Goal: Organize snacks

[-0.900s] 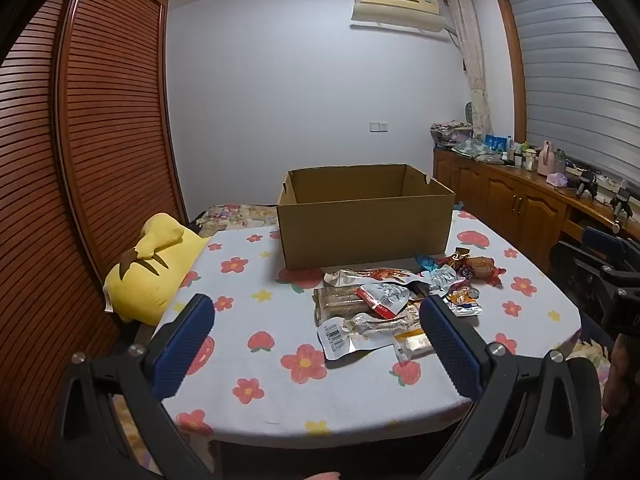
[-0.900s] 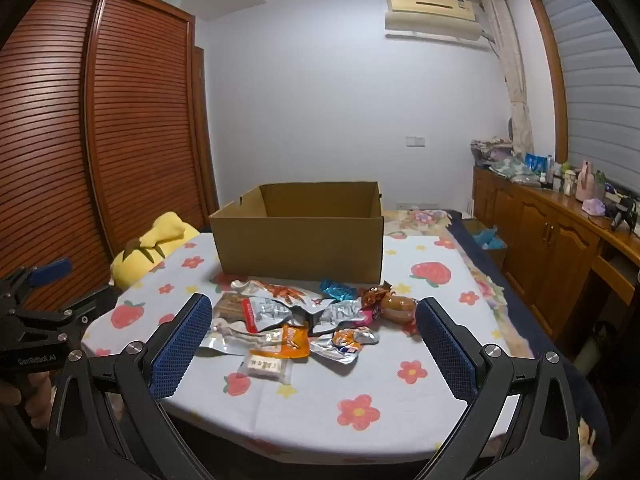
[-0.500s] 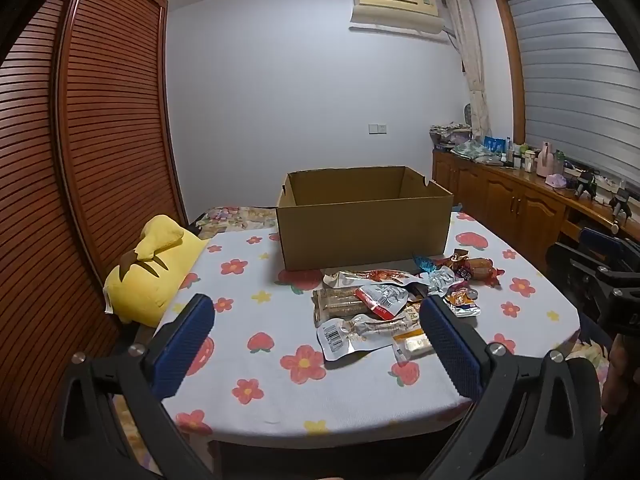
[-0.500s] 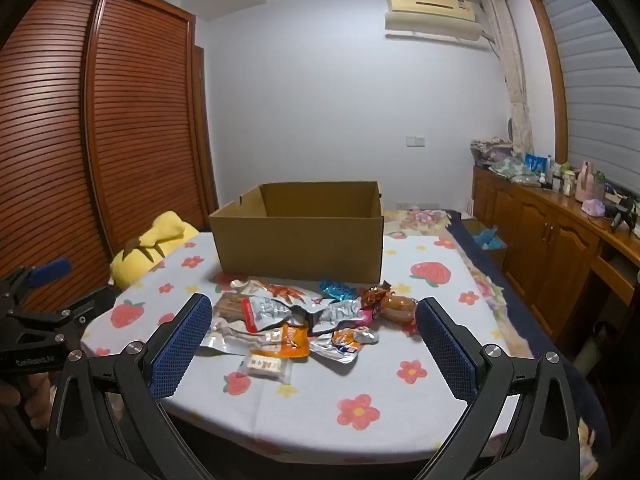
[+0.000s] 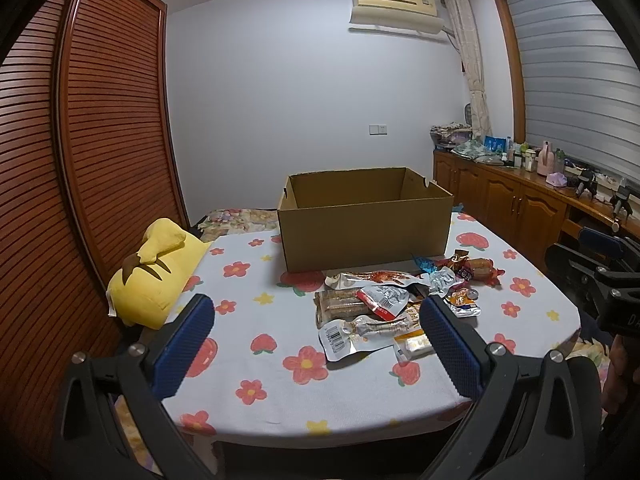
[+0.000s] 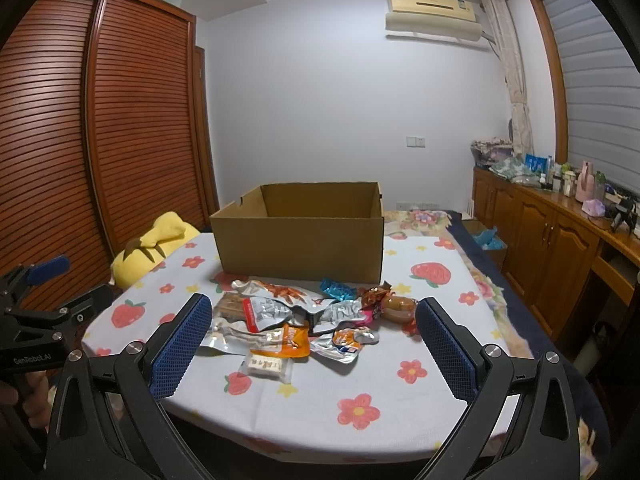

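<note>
On the left, a yellow plush cushion lay at the edge of the desk, in front of the slatted wardrobe. The left tongs hung with blue pads wide apart, gripping nothing. Beyond them the open cardboard box stood mid-desk, its floor hidden behind the near wall. Just before it lay the snacks, overlapping so labels were hard to read. The right tongs likewise gaped, empty. Rightmost, a cluttered wooden sideboard ran along the wall.
</note>
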### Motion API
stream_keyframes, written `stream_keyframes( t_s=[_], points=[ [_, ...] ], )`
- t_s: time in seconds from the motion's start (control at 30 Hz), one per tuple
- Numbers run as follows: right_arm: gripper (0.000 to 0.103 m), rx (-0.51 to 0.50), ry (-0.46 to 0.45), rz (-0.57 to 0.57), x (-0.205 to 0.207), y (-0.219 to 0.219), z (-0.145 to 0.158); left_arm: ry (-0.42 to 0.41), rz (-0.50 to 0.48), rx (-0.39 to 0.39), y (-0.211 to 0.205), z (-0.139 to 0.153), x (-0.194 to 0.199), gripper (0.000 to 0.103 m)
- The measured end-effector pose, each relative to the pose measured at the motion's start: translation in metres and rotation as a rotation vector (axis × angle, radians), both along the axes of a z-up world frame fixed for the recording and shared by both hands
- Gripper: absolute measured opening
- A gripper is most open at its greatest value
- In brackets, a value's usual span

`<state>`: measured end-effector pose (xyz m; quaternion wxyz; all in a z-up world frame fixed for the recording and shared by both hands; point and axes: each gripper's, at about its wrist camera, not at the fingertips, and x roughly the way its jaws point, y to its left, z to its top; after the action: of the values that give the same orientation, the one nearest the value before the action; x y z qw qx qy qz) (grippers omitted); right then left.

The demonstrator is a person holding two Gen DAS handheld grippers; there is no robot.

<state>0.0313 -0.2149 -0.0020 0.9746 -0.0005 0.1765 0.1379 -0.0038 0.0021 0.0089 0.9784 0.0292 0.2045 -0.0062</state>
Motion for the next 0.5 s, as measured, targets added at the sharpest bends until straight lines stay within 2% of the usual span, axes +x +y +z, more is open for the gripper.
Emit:
stream_keyframes(
  t_s=[0.5],
  points=[
    [0.103,0.0,-0.004,0.003,-0.0043,0.0011,0.0041,-0.016,-0.004,0.004,-0.003,0.0045,-0.004,0.103]
  ],
)
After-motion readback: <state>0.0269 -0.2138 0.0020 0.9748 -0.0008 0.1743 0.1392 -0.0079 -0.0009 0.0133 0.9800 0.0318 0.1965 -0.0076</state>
